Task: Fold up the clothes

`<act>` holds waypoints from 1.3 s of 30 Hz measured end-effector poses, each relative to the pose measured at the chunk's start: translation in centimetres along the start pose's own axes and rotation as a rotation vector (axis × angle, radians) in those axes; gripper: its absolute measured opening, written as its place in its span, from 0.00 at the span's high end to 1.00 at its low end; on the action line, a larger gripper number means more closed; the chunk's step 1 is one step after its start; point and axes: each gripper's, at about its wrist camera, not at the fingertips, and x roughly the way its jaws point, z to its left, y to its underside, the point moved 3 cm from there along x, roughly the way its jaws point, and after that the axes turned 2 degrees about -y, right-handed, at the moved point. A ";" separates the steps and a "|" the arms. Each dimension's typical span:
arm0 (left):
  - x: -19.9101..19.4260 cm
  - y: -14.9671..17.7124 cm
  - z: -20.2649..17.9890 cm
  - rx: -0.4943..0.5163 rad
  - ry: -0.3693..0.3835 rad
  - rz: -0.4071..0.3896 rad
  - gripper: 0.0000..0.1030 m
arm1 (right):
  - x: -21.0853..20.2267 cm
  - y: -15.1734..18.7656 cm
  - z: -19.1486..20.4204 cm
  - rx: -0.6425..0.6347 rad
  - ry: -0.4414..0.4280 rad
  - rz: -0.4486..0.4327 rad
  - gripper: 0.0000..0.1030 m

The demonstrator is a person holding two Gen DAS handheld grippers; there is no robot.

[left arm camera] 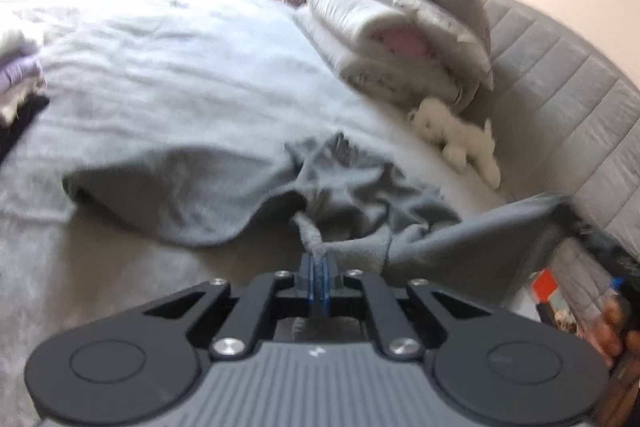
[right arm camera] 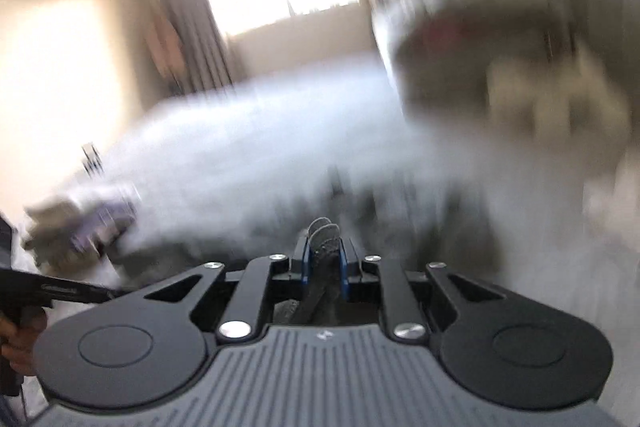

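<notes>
Grey jersey, a crumpled garment (left arm camera: 248, 183) sprawls across the pale bed (left arm camera: 160, 39) in the middle of the left wrist view, its long axis running from the left of the frame toward the lower right, where one edge is lifted taut. The left gripper (left arm camera: 316, 263), at bottom centre, is clenched on a thin twist of that fabric. In the heavily blurred right wrist view, the right gripper (right arm camera: 326, 247) pinches a fold of grey cloth (right arm camera: 324, 231) at lower centre.
</notes>
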 end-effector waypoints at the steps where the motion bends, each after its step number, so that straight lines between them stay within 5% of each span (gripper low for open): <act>1: 0.5 0.2 -0.1 0.013 -0.019 0.024 0.96 | -1.0 -0.5 0.2 -0.014 -0.024 -0.041 0.84; 2: 1.0 0.5 -0.2 0.026 -0.038 0.048 0.96 | -1.9 -0.9 0.3 -0.025 -0.045 -0.072 0.84; 7: 3.2 2.3 0.0 0.030 -0.095 0.171 0.96 | -0.2 -0.1 -2.3 0.031 -0.020 0.064 0.83; 11: 3.3 2.4 -0.6 0.054 -0.104 0.164 0.96 | -0.6 -0.6 -3.4 0.105 -0.106 0.041 0.82; 24: 5.1 3.3 -2.2 0.083 -0.127 0.209 0.96 | 2.6 1.5 -1.0 -0.015 -0.005 0.218 0.82; 33: 4.5 4.1 -3.0 0.095 -0.120 0.240 0.96 | -0.7 1.2 -1.9 -0.020 0.118 0.237 0.82; 39: 3.8 4.2 -3.0 0.089 -0.119 0.222 0.96 | -2.7 0.5 -0.5 0.091 0.140 0.275 0.82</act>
